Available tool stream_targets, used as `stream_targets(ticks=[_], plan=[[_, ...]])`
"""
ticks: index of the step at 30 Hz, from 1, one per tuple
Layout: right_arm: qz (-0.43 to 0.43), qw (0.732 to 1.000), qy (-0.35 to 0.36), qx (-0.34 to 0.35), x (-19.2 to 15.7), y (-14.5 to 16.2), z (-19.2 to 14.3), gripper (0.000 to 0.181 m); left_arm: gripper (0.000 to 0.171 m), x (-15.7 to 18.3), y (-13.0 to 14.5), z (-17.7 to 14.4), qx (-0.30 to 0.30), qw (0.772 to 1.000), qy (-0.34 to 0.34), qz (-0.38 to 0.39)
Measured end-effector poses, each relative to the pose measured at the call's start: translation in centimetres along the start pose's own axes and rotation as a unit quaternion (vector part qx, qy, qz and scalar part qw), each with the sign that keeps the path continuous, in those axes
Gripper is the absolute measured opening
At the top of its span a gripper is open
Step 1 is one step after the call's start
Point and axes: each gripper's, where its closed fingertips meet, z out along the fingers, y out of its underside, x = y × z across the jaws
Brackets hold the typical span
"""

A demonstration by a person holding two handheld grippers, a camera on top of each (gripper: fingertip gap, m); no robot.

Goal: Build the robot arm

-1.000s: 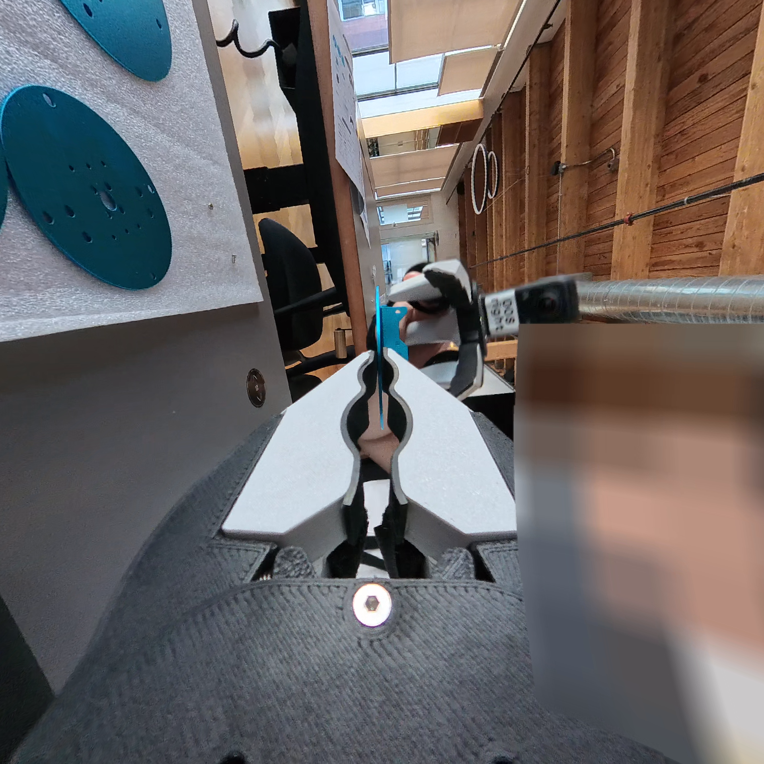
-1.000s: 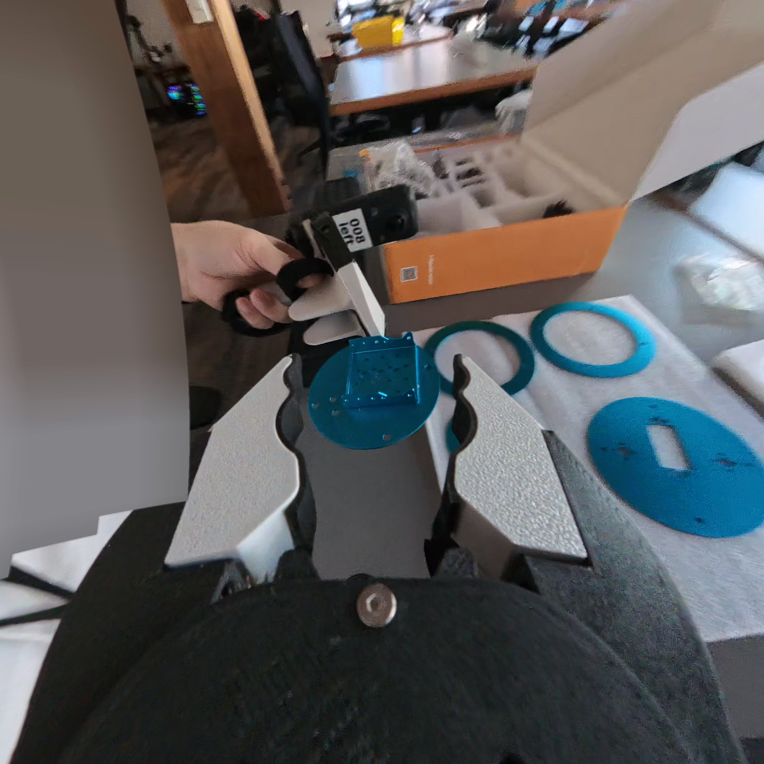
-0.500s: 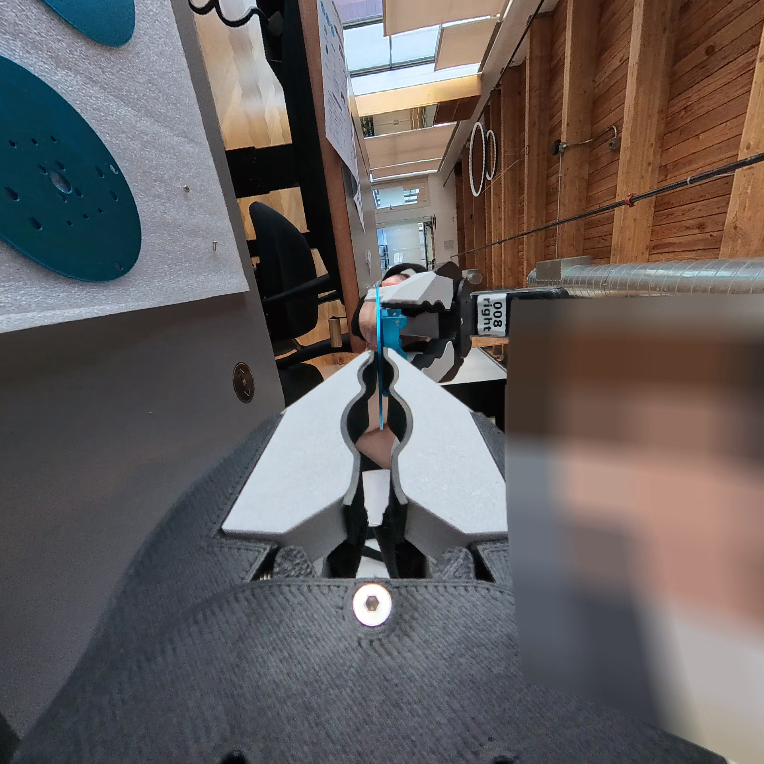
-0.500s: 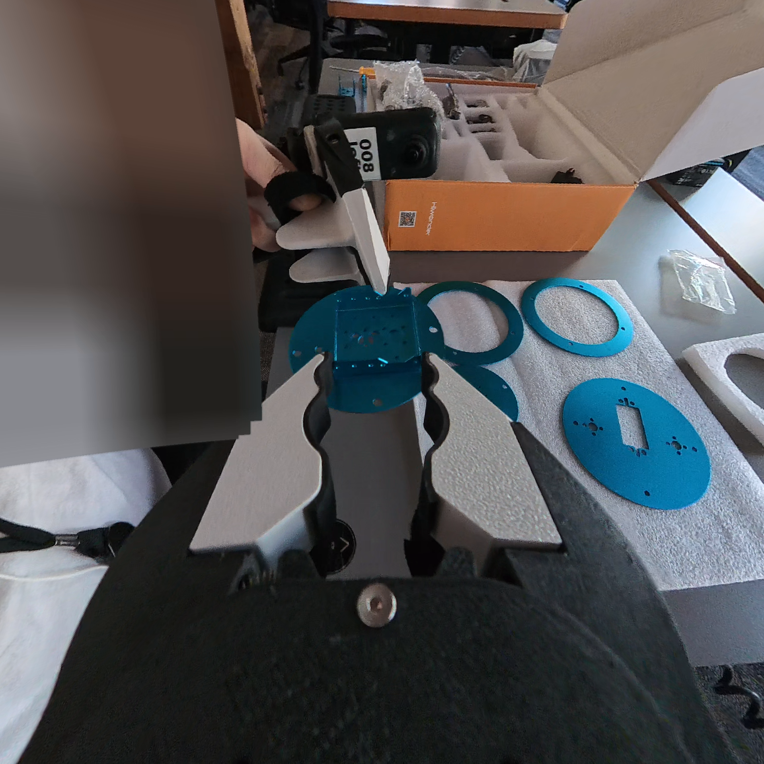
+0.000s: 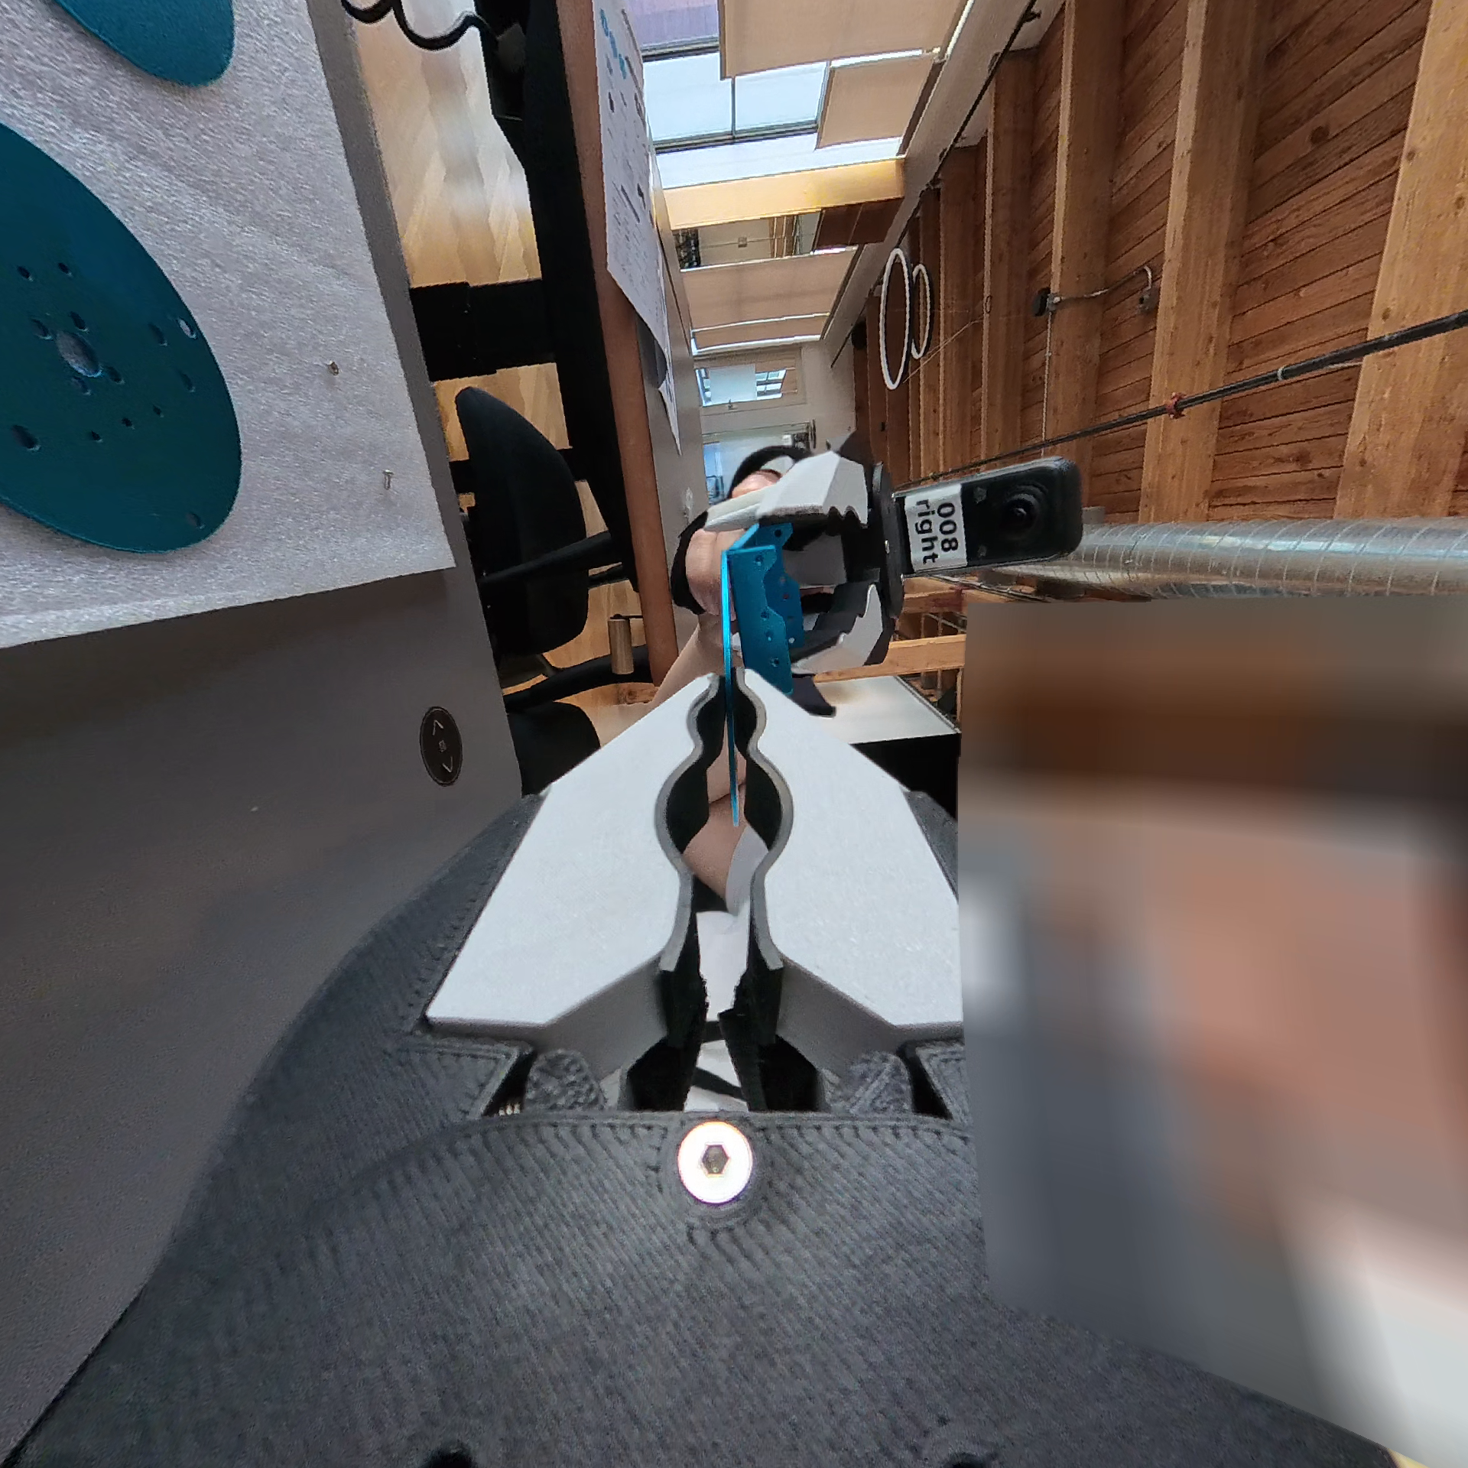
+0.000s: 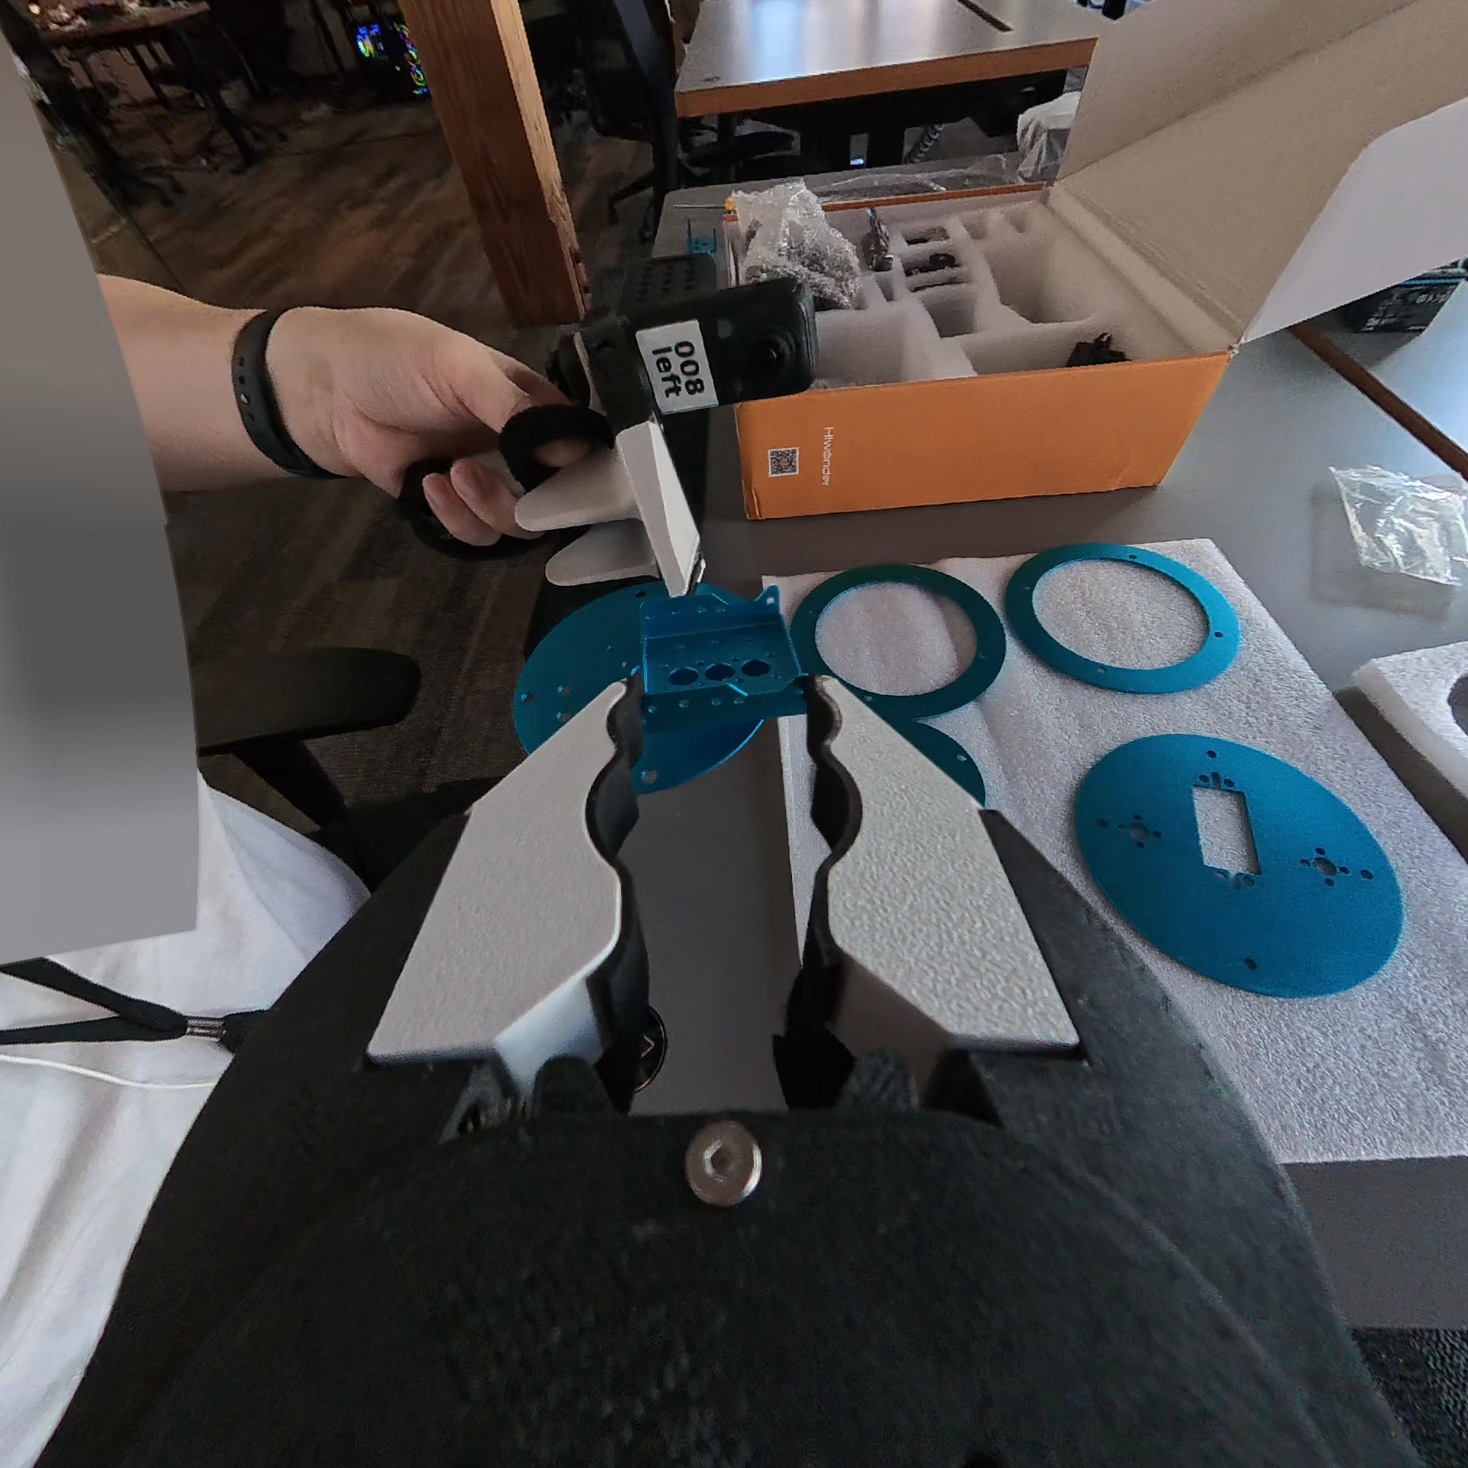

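My left gripper [image 5: 731,683] is shut on the edge of a thin blue round disc [image 5: 728,635], seen edge-on between its fingers. In the right wrist view the left gripper [image 6: 683,576] pinches the far rim of that disc [image 6: 572,683] and holds it in the air off the table's near-left corner. A blue perforated square bracket [image 6: 715,675] sits on the disc's face. My right gripper [image 6: 719,695] has its fingertips against the bracket's two sides. In the left wrist view the right gripper [image 5: 755,592] clamps the bracket [image 5: 762,612] from above and below.
A white foam sheet [image 6: 1033,755] on the grey table holds two blue rings [image 6: 898,635] [image 6: 1120,612] and a blue disc with a rectangular hole [image 6: 1239,866]. An open orange box [image 6: 953,445] with foam inserts stands behind. A clear plastic bag [image 6: 1398,524] lies at the right.
My right gripper moved in on the bracket and narrowed its jaws until they met the bracket's sides. The left gripper kept its hold on the disc and shifted only slightly.
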Motion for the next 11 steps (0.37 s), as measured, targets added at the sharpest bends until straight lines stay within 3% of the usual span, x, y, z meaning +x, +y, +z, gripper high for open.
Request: stream_targets(ticks=[1, 11], plan=[[0.001, 1.000, -0.004, 0.003, -0.2, -0.1, 0.0, 0.040, 0.000, 0.0, -0.1, 0.0, 0.003, 1.000, 0.003, -0.003], [-0.033, 0.999, -0.006, 0.010, -1.9, 0.8, 0.9, 0.040, 0.000, -0.1, 0.1, 0.1, 0.003, 1.000, 0.003, -0.006]])
